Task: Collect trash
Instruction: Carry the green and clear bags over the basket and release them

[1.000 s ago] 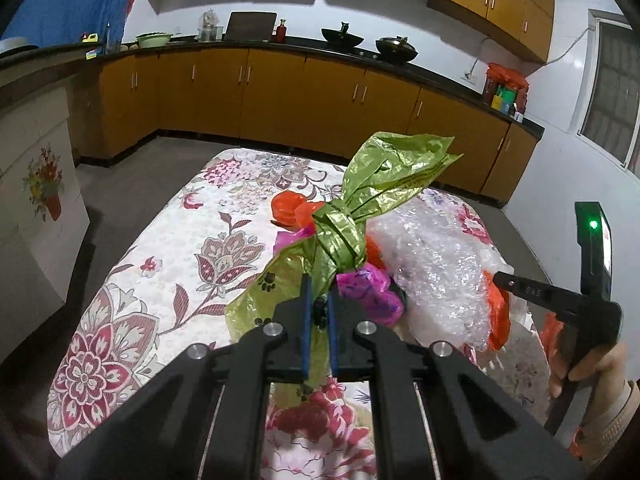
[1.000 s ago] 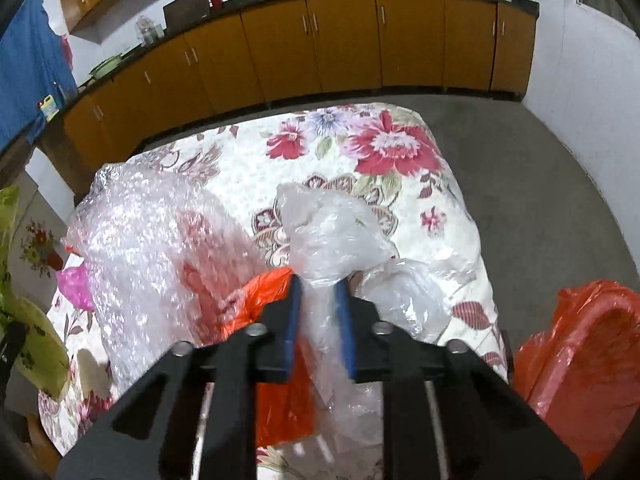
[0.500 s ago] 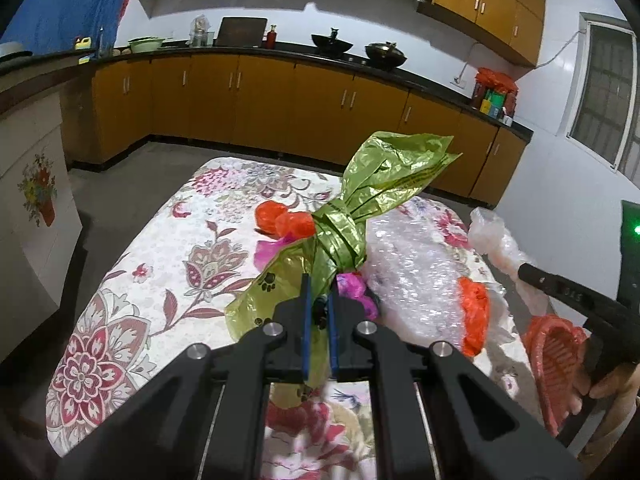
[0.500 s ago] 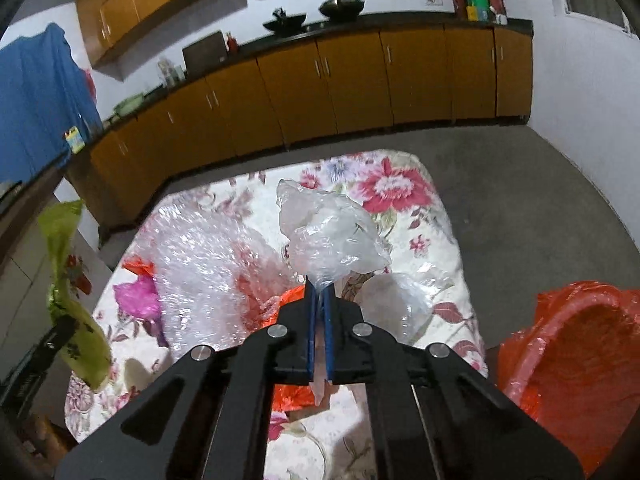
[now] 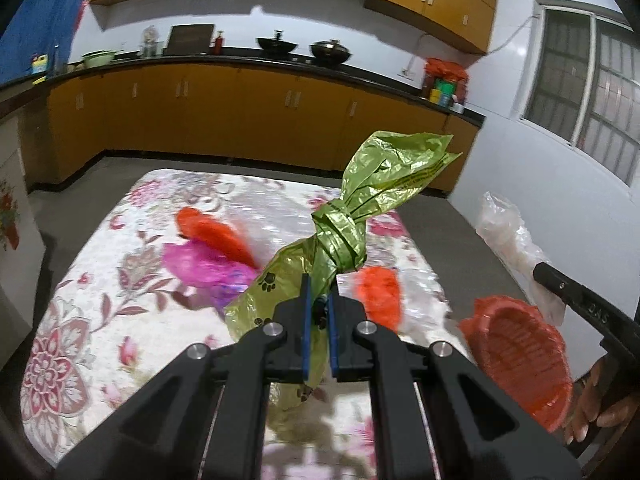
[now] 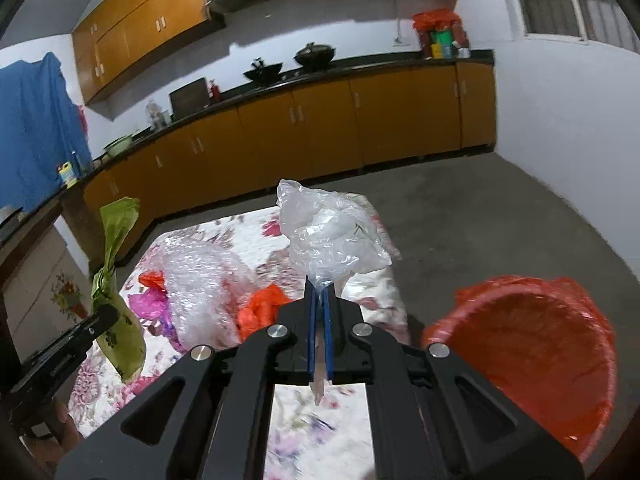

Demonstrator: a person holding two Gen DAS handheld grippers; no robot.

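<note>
the right hand-held gripper (image 6: 319, 312) is shown pressed fully together on the twisted neck of a clear plastic bag (image 6: 332, 240), whose crumpled, translucent body is carried above and ahead of the blue pads while a thin tail is seen hanging below them. the orange-lined bin (image 6: 536, 356) is found low and to the right of this gripper, just beside the worktop edge, its mouth turned upward; the coming release is judged to depend on this rightward and downward offset. of the two grippers the right one is judged the nearer to the bin.

the left hand-held gripper (image 5: 319, 308) is shown nearly closed on a knotted green bag (image 5: 344, 240), gripped just below the knot. the long axis of this bag is seen running upward and slightly rightward from the pads, with a flared, creased top and a fuller lower part printed with paw marks. in the left wrist view the bin (image 5: 520, 360) is seen to the lower right, past the other gripper's arm.

beyond both grippers, on the flowered worktop (image 5: 100, 280), further trash is left: a sheet of bubble wrap (image 6: 200, 284), glossy and pimpled; a magenta wrapper (image 5: 204, 268), thin and crinkled; and scraps of orange plastic (image 5: 378, 296) beside and partly under the wrap. these pieces are blurred, so finer detail cannot be told.
</note>
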